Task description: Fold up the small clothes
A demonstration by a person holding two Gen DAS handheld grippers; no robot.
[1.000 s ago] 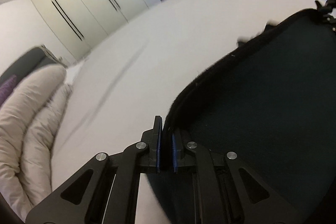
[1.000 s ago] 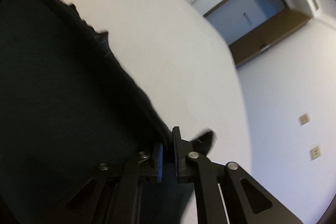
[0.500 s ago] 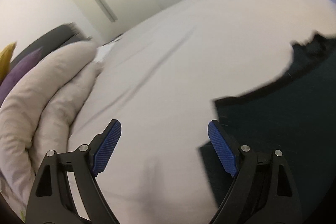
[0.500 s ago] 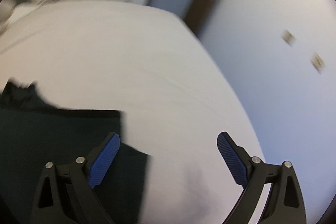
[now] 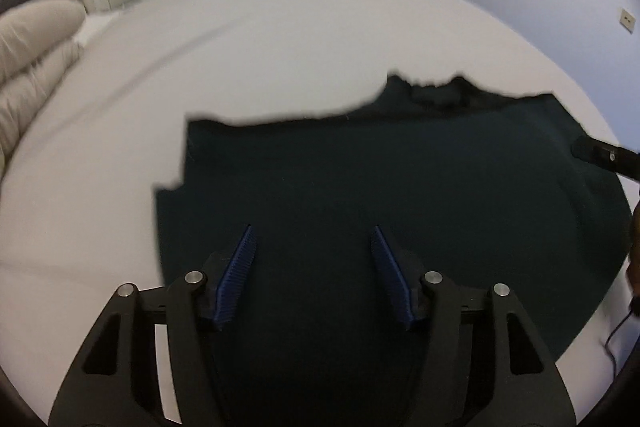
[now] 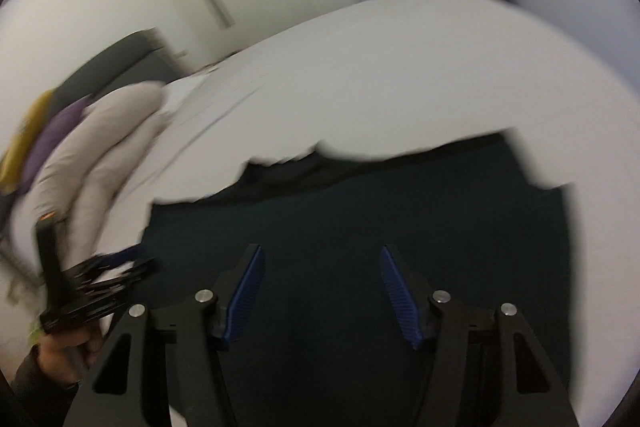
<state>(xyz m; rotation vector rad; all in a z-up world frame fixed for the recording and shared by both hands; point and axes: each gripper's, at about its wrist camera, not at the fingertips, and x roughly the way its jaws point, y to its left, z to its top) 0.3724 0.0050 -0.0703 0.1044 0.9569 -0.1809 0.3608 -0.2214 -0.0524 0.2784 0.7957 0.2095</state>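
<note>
White bed (image 5: 280, 47) holds dark garment (image 5: 400, 187), edges blurred.

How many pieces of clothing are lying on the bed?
1: a dark garment spread flat on the near part of the white bed. More may lie outside these views.

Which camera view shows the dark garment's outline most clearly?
The left wrist view: the dark garment lies flat on the white bed with crisp edges along its far and left sides. The right wrist view shows the same garment, but motion blur smears its outline.
</note>
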